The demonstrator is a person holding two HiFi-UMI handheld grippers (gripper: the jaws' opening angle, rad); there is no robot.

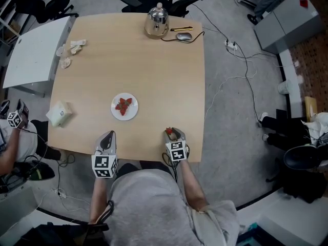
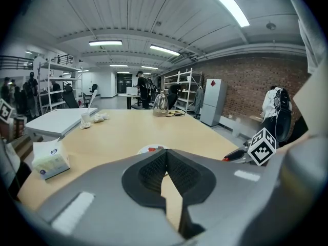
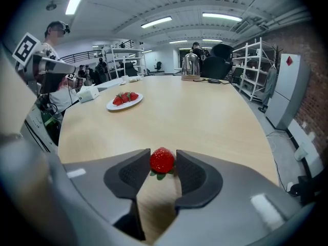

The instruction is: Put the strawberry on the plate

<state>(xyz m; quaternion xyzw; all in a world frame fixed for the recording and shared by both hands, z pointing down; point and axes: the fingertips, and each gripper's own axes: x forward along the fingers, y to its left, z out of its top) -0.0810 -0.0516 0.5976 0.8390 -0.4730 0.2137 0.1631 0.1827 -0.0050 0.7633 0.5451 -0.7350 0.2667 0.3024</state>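
A red strawberry point(image 3: 162, 160) with green leaves rests on the wooden table point(image 1: 169, 76) near its front edge. My right gripper point(image 3: 163, 161) is shut on it, both pads touching its sides; the head view shows this gripper point(image 1: 172, 132) and the strawberry point(image 1: 169, 131) at the front right. A white plate point(image 1: 116, 115) holding a few strawberries point(image 1: 123, 105) lies ahead and to the left, also seen as the plate point(image 3: 114, 106) in the right gripper view. My left gripper point(image 1: 108, 136) is shut and empty at the front edge, its pads meeting at the tip point(image 2: 165, 152).
A metal kettle point(image 1: 157, 21), a mouse point(image 1: 183, 36) and a pen lie at the table's far edge. A tissue pack point(image 1: 59, 113) sits at the left edge, crumpled paper point(image 1: 77, 46) at the far left. A white side table point(image 1: 31, 50) and another person point(image 1: 10, 137) are at left.
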